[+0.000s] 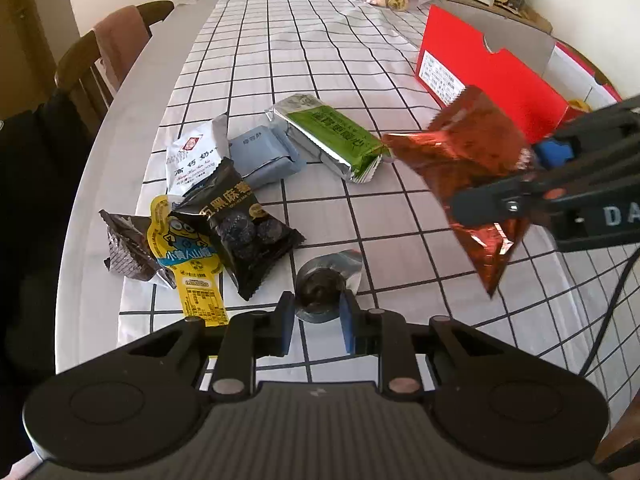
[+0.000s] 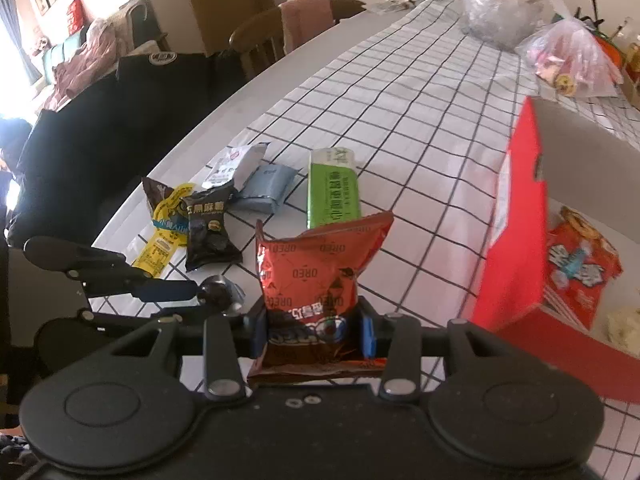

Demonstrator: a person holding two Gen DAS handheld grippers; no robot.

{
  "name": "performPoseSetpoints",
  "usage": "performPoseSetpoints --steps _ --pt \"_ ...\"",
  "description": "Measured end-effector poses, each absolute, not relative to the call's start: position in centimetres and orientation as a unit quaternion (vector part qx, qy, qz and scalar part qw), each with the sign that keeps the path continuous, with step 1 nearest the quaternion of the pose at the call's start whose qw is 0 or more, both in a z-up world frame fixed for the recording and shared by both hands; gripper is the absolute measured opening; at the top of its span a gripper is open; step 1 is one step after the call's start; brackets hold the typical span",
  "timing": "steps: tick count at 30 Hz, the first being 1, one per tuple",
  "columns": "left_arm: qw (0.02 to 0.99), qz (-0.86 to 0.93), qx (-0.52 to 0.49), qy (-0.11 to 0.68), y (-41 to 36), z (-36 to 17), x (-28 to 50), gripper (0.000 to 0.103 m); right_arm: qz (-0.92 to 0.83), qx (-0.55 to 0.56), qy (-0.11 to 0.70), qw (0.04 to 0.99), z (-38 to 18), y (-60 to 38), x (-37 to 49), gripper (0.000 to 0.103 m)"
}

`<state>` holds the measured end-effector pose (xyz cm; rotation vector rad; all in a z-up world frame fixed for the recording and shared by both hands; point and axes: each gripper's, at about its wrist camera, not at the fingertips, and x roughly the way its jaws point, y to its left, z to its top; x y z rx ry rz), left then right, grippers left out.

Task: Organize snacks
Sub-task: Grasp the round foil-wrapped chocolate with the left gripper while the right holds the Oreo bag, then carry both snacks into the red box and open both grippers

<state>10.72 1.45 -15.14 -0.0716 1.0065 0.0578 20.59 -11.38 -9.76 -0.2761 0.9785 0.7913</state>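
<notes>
2 tongs show in the left wrist view. The left tongs (image 1: 316, 320) sit low over the desk (image 1: 320, 60) with their blue pads (image 1: 347, 322) on either side of a small round dark snack in silver foil (image 1: 326, 286), closed against it. The right tongs (image 1: 520, 184) come in from the right, clamped on a red Oreo packet (image 1: 468, 160) held in the air. On the checked cloth beyond lie a green-and-silver wafer bar (image 1: 334, 138), a pale blue packet (image 1: 266, 156), a white sachet (image 1: 196, 156), a black sesame-ball bag (image 1: 240, 224), a yellow Minion pouch (image 1: 188, 256) and a brown foil wrapper (image 1: 128, 250), clustered and partly overlapping. An open red box (image 1: 492, 72) stands at the right.

From the right wrist view, the right tongs (image 2: 314, 332) grip the red Oreo packet (image 2: 316, 272) upright between their pads, above the desk (image 2: 420, 100). The left tongs (image 2: 200, 292) reach in from the left, their tip at the round foil snack (image 2: 220, 292). The red box (image 2: 516, 248) stands just to the right, open, with a red snack bag (image 2: 580, 268) inside. 2 plastic bags (image 2: 568, 56) lie at the far end.
</notes>
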Motion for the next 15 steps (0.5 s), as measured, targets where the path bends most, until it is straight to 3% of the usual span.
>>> performPoseSetpoints --steps 15 --pt "0.887 0.007 -0.071 0.457 -0.1 -10.4 11.0 0.023 0.334 -0.077 0.429 0.836 -5.0 -19.2 20.5 0.041"
